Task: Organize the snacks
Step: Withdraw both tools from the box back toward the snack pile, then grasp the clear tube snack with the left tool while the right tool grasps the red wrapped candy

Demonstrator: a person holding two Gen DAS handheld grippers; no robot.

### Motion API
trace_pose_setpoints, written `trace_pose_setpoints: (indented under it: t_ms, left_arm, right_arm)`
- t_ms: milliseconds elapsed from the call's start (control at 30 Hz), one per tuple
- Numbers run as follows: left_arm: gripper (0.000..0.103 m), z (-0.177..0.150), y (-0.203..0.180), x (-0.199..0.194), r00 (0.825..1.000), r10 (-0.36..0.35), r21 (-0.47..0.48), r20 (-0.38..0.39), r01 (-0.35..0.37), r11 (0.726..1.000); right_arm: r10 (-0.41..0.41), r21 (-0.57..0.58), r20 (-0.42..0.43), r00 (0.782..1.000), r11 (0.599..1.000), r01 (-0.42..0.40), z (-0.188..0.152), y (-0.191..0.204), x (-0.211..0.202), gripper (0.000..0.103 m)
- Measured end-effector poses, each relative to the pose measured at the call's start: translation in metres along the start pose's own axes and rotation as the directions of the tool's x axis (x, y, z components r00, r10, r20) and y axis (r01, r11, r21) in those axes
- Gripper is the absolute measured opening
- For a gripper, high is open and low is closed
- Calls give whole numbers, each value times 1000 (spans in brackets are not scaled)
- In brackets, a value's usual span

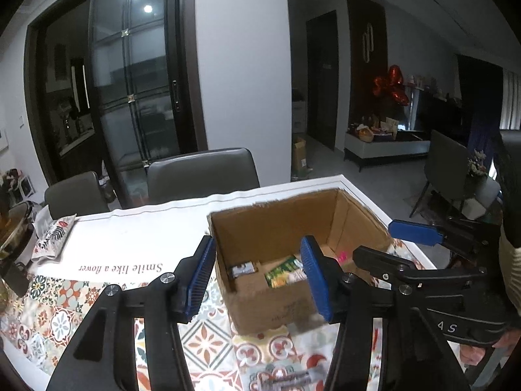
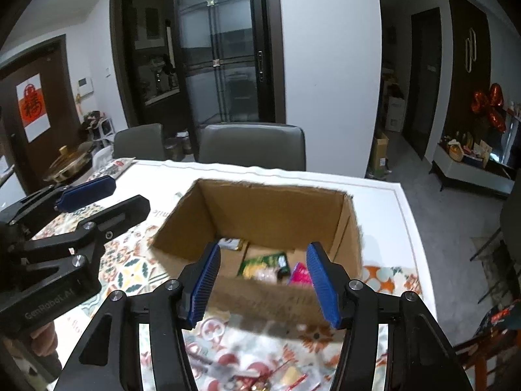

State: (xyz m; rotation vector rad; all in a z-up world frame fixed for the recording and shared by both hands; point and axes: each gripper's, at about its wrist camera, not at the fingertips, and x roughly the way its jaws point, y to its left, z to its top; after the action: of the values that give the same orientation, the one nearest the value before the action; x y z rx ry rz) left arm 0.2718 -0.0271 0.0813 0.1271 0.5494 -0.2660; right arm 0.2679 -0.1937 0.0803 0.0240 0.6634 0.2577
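Patterned tablecloth covers the table; grey chairs stand behind it. Cardboard box sits just ahead of both grippers, open-topped, with snacks on its floor: a green packet, a pink packet and a dark bar. Left gripper is released, nothing between its blue pads; right gripper likewise spread and empty. More wrappers lie blurred on the cloth below my right gripper, apparently unsorted. Risks, as I judge them: the near box wall stands directly in front of both fingertips, so a low reach could shove or tip the box; the two grippers sit close beside each other and could clash. Free room looks best on the cloth to the left; the table edge runs close on the right.
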Motion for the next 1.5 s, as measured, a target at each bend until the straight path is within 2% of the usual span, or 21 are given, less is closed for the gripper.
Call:
trace_pose_setpoints:
  t_ms: [467, 700, 1067, 1367, 1500]
  left_arm:
    - [53, -53, -6, -26, 998, -59, 61, -17, 59, 996]
    - [53, -81, -13, -23, 991, -108, 120, -76, 116, 986]
    - [53, -122, -23, 3, 963, -170, 200, -207, 212, 957]
    - [53, -152, -29, 34, 933, -169, 277, -317, 261, 925]
    - [53, -160, -38, 50, 919, -157, 340, -363, 287, 895]
  right_arm:
    - [-25, 53, 4, 1000, 998, 25, -55, 20, -19, 56]
    - [-22, 91, -65, 998, 995, 28, -88, 21, -10, 56]
    - [-17, 132, -200, 980, 990, 44, -133, 23, 15, 56]
    - [-42, 143, -274, 961, 986, 84, -158, 23, 31, 56]
    - [-54, 148, -298, 953, 984, 101, -165, 21, 37, 56]
